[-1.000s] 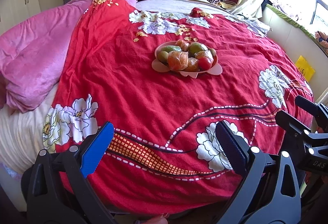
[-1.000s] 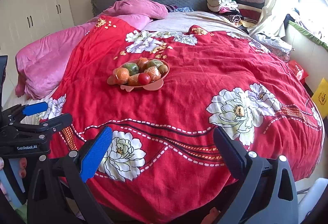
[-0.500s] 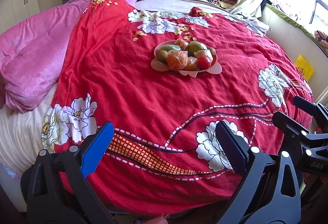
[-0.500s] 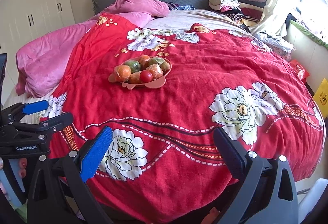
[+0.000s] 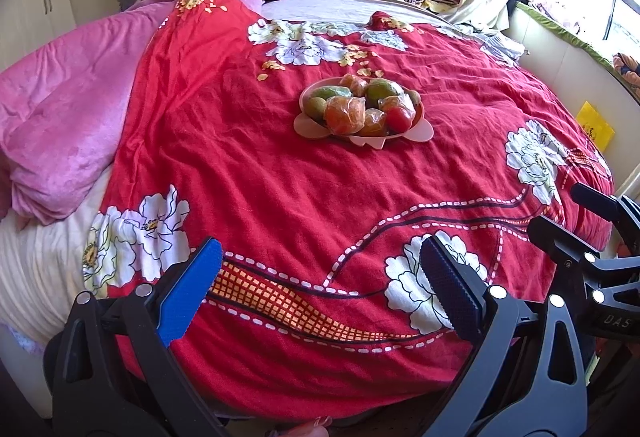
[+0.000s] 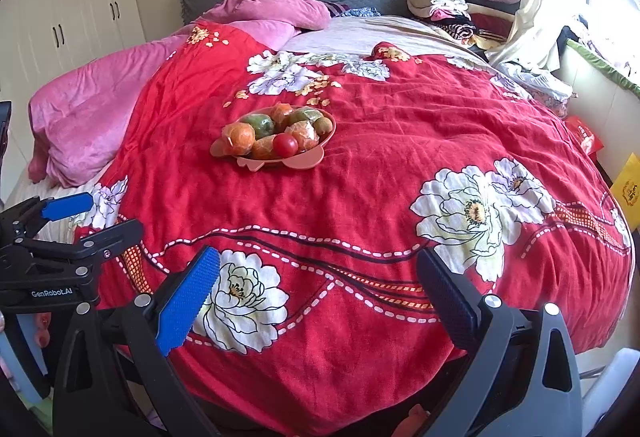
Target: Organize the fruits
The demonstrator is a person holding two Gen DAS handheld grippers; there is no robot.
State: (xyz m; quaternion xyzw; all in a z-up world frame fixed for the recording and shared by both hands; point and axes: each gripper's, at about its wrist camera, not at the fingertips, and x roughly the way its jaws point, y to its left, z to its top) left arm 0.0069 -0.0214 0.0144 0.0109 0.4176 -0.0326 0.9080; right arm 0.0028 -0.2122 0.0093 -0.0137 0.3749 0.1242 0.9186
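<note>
Little is shifted since a second ago, only a slight camera drift toward the pink plate [image 5: 421, 131] of fruits [image 5: 345, 113], kept at 12 o'clock mid-bed on the red quilt [image 5: 280, 197], well apart from left gripper [image 5: 320, 293] and right gripper [image 6: 318, 293], both spread wide and empty, presumably readied for a reach.

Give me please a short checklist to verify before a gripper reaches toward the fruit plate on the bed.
1. Left gripper open and empty: ok.
2. Right gripper open and empty: ok.
3. Pink flower-shaped plastic plate lies flat on the red floral bedspread: ok.
4. Round red tomato at the near rim is reachable with nothing over it: ok.
5. Path across the bedspread to the plate is free: ok.
6. Plastic-wrapped orange fruits loose enough to lift singly: cannot tell.
</note>
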